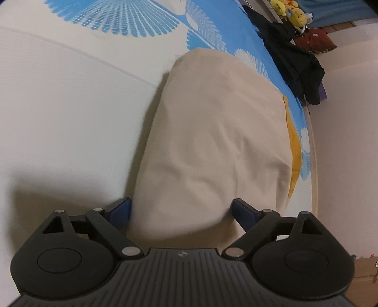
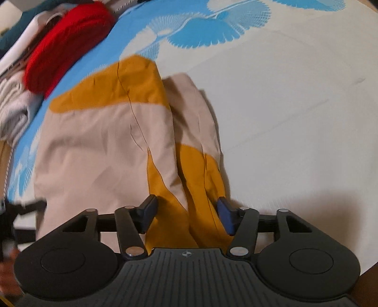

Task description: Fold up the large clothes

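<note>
A large beige and mustard-yellow garment (image 1: 212,132) lies folded on a bed with a white and blue fan-patterned sheet (image 1: 70,106). In the left wrist view its beige side faces up, with a thin yellow strip along the right edge. My left gripper (image 1: 183,212) stands wide open over the garment's near end, with its left pad at the cloth's edge. In the right wrist view the garment (image 2: 99,146) shows beige panels and yellow parts. My right gripper (image 2: 187,213) is open, with two folded yellow and beige layers lying between its blue pads (image 2: 225,215).
Black clothes (image 1: 295,61) and yellow plush toys (image 1: 290,10) sit at the bed's far right edge. A red fuzzy item (image 2: 68,44) and grey-white clothes (image 2: 14,106) lie beyond the garment. A cardboard box (image 1: 363,274) stands by the bed. White sheet (image 2: 295,118) spreads to the right.
</note>
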Demonstrator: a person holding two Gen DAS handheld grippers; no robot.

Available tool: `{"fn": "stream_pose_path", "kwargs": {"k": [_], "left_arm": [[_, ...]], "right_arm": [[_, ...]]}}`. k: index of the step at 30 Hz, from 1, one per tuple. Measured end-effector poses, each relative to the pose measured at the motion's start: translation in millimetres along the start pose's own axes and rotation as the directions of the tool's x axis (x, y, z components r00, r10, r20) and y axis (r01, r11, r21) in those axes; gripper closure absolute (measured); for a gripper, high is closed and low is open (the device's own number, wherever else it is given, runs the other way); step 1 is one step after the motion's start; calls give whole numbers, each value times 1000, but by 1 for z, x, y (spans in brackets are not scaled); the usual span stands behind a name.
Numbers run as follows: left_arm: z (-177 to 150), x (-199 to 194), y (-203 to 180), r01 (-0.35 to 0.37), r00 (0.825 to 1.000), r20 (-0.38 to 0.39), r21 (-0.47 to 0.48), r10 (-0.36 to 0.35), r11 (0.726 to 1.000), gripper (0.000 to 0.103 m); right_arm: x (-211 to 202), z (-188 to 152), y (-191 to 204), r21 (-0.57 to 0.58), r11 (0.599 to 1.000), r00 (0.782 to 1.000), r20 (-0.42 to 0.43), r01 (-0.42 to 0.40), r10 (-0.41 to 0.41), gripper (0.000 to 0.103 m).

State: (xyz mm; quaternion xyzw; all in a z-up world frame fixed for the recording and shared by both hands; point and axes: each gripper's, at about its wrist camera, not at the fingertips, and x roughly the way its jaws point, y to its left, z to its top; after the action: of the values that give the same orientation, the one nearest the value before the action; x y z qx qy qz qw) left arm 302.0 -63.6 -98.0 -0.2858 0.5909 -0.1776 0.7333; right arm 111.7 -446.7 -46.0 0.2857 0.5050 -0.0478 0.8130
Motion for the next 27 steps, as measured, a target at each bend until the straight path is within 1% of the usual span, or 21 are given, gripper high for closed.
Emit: {"fn": "stream_pose_path", "kwargs": {"k": [3, 5, 7, 8, 9, 10, 11, 12, 13, 15, 17, 19, 21, 24, 27], "left_arm": [[5, 16, 1, 27, 1000, 6, -4, -27, 1000, 8], [8, 21, -3, 37, 999, 39, 12, -37, 999, 10], [8, 20, -10, 17, 996, 84, 60, -22, 998, 27], [8, 18, -16, 1, 994, 108, 84, -10, 996, 32], [7, 15, -22, -9, 992, 129, 108, -5, 994, 41], [7, 10, -29, -15, 989, 147, 138, -6, 990, 49], [7, 5, -36, -16, 987, 163, 166, -11, 986, 53], [9, 1, -43, -17, 984, 176, 188, -17, 982, 59], [9, -5, -46, -19, 982, 186, 208, -20, 978, 62], [11, -15, -59, -47, 976, 217, 262, -11, 964, 63], [16, -27, -67, -64, 968, 251, 289, -11, 955, 63], [27, -41, -67, -77, 958, 287, 311, -16, 947, 63], [39, -57, -60, -86, 947, 321, 322, -23, 943, 63], [64, -71, -48, -87, 935, 353, 315, -32, 945, 63], [93, -81, -27, -84, 926, 375, 282, -29, 956, 62]], "right_arm": [[6, -1, 1, 0, 1000, 1000, -15, 3, -3, 43], [10, 0, 4, -15, 1000, 1000, -19, 11, -11, 43], [12, -2, 10, -37, 999, 1000, -14, 22, -22, 51], [12, -2, 11, -49, 999, 1000, -11, 15, -16, 63], [14, -1, 17, -60, 998, 1000, -7, 6, -6, 75], [16, -1, 23, -74, 997, 1000, -1, 2, -2, 79], [17, -1, 27, -92, 996, 1000, 5, 8, -7, 88], [16, -2, 31, -108, 994, 1000, 8, 15, -15, 92], [17, -2, 34, -116, 993, 1000, 14, 19, -18, 93], [13, -1, 35, -100, 995, 999, 38, 10, -6, 97], [11, 0, 38, -84, 996, 997, 74, -10, 16, 98], [9, 5, 44, -71, 997, 992, 117, -40, 48, 99], [10, 9, 55, -85, 994, 986, 150, -63, 76, 99], [17, 16, 80, -137, 987, 976, 189, -83, 108, 99], [22, 27, 107, -173, 978, 956, 249, -114, 156, 99]]}}
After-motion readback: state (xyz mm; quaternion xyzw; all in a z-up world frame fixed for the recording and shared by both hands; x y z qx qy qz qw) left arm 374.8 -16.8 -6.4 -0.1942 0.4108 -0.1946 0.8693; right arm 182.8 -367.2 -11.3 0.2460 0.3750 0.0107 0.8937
